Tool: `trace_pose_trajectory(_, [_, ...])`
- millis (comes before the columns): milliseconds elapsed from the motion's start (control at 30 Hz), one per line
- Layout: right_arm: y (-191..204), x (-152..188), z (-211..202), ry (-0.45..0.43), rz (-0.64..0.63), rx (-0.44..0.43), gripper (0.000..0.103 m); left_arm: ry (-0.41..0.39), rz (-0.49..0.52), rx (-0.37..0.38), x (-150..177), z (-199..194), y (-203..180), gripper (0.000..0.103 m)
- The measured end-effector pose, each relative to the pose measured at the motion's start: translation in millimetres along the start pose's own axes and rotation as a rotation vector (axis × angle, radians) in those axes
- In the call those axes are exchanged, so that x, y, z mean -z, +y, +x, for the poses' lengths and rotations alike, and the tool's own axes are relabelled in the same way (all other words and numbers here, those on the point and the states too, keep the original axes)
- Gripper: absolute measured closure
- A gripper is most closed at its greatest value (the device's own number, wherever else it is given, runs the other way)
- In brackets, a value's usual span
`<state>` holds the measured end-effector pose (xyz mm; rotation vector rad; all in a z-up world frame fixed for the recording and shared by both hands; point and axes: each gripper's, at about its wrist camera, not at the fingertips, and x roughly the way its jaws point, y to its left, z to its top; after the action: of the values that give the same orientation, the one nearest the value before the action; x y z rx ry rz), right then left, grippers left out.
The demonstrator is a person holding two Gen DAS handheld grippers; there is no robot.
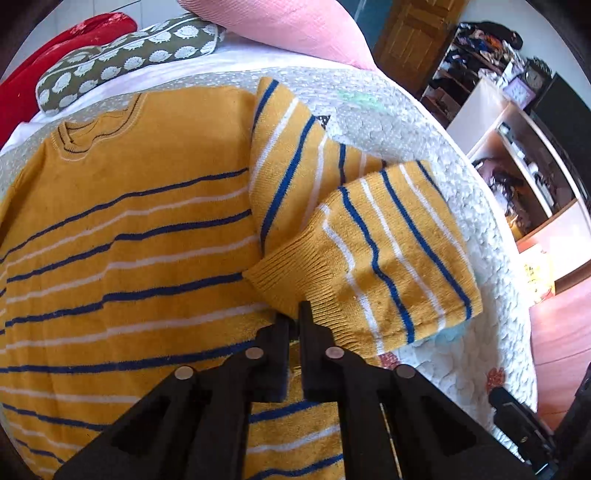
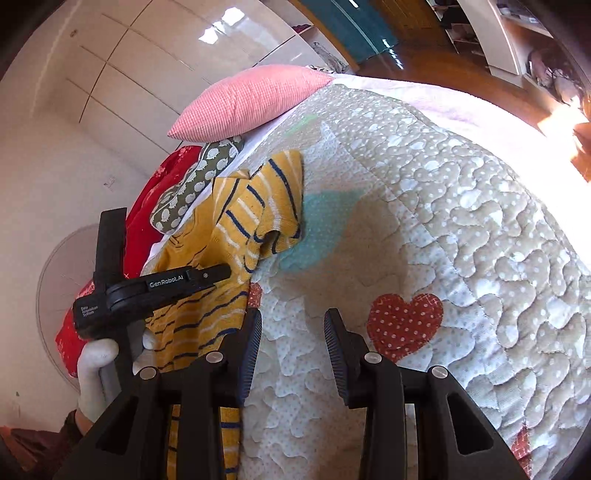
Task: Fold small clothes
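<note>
A small mustard-yellow sweater (image 1: 129,221) with blue and white stripes lies flat on the quilted bed, neck toward the pillows. My left gripper (image 1: 293,314) is shut on the ribbed cuff of its right sleeve (image 1: 369,258), which is lifted and folded in toward the body. In the right wrist view the sweater (image 2: 236,236) lies at the left, with the left gripper (image 2: 221,275) over it, held by a gloved hand. My right gripper (image 2: 291,325) is open and empty above the bare quilt (image 2: 443,221), just right of the sweater's edge.
A pink pillow (image 1: 295,26), an olive patterned pillow (image 1: 129,55) and a red cushion (image 1: 55,48) lie at the head of the bed. The bed's edge drops to a wooden floor (image 1: 554,350) on the right, with shelves (image 1: 517,129) beyond.
</note>
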<state>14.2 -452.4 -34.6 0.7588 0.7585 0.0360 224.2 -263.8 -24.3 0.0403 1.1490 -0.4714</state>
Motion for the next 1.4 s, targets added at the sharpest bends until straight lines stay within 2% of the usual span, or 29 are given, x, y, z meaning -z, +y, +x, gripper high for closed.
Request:
trace_pose_trajectory(133, [6,-1,-8,-0.003,-0.037,0.011,0.065,-0.106,-0.001,-0.007,-3,-46,17,0.099])
trace_pose_trajectory(233, [17,-6,-11,-0.007,-0.058,-0.001,0.065,-0.169,-0.039,-0.005,-8,-86,52,0.099])
trace_pose_trajectory(367, [38,-10,2,0.020,-0.067,-0.042,0.065,-0.227,-0.110,-0.098,-15,-120,119,0.099])
trace_pose_trajectory(467, [57,-12,21,0.060,-0.079,-0.068,0.065,-0.215,-0.198,-0.162,-12,-124,183,0.099])
trace_pose_trajectory(567, [78,-17,46,0.082,-0.116,-0.052,0.058,-0.185,-0.283,-0.202,-3,-114,237,0.099])
trace_pose_trajectory(700, [108,-36,89,0.083,-0.180,0.022,0.055,-0.127,-0.392,-0.189,16,-91,287,0.099])
trace_pose_trajectory(833, [136,-57,140,0.105,-0.245,0.108,0.055,-0.108,-0.418,-0.159,19,-76,301,0.099])
trace_pose_trajectory(933, [141,-69,169,0.116,-0.230,0.232,0.055,-0.105,-0.414,-0.142,19,-74,303,0.099])
trace_pose_trajectory(967, [136,-71,168,0.112,-0.168,0.214,0.055,-0.103,-0.410,-0.138,19,-73,304,0.099])
trace_pose_trajectory(1033, [121,-67,157,0.121,-0.018,0.048,0.055,-0.095,-0.396,-0.131,18,-72,306,0.099])
trace_pose_trajectory(1067, [114,-60,151,0.129,0.045,-0.007,0.055,-0.092,-0.388,-0.128,19,-72,307,0.099])
trace_pose_trajectory(1133, [104,-46,143,0.147,0.117,-0.057,0.054,-0.087,-0.377,-0.122,18,-70,308,0.099])
trace_pose_trajectory(1233, [95,-37,150,0.173,0.146,-0.011,0.054,-0.081,-0.373,-0.124,18,-67,310,0.099])
trace_pose_trajectory(1367, [95,-62,177,0.135,0.149,0.030,0.055,-0.075,-0.392,-0.122,12,-76,311,0.099])
trace_pose_trajectory(1400, [96,-69,183,0.128,0.138,0.050,0.060,-0.076,-0.394,-0.124,9,-80,312,0.099])
